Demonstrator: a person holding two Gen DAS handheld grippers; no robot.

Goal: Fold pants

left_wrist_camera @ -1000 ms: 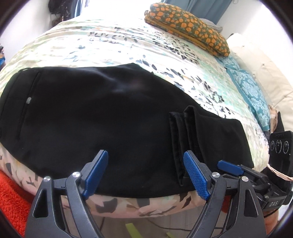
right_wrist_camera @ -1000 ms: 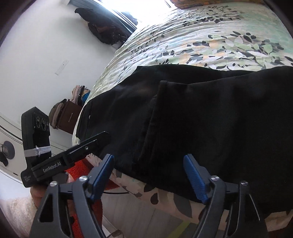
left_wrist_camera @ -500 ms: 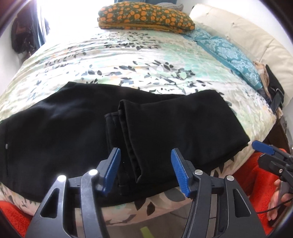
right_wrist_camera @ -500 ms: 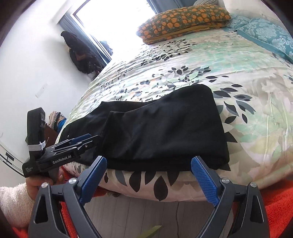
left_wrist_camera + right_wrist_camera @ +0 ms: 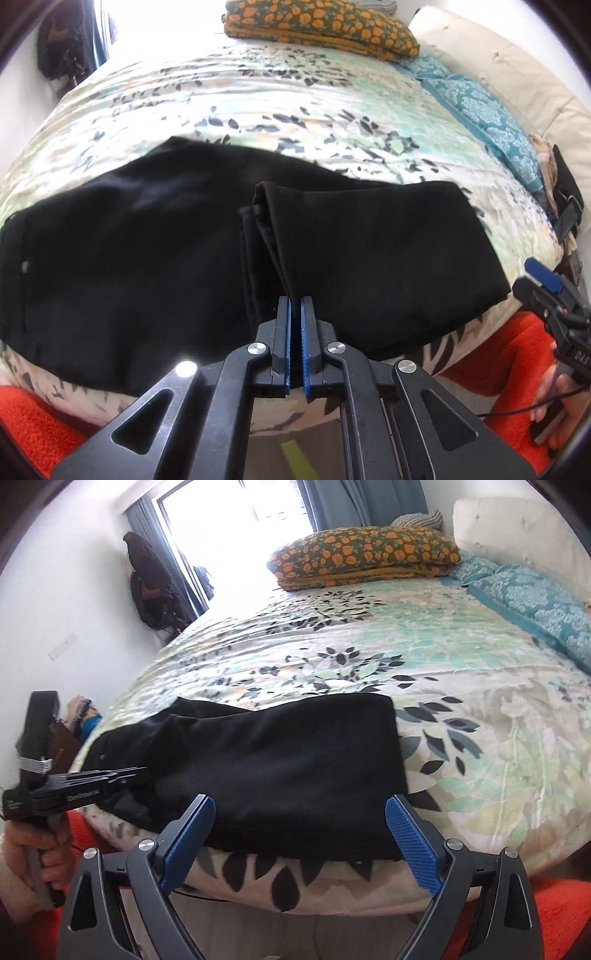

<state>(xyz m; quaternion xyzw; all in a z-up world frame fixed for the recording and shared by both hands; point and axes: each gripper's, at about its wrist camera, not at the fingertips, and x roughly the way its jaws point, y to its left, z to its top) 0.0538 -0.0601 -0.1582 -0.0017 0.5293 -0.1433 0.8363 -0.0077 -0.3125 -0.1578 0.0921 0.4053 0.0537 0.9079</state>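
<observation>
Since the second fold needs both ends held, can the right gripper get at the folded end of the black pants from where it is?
Probably yes. The right gripper is open at the bed's near edge, its jaws straddling the pants, with nothing between them and the fold. The left gripper pinches the hem edge further along, out of its way.
</observation>
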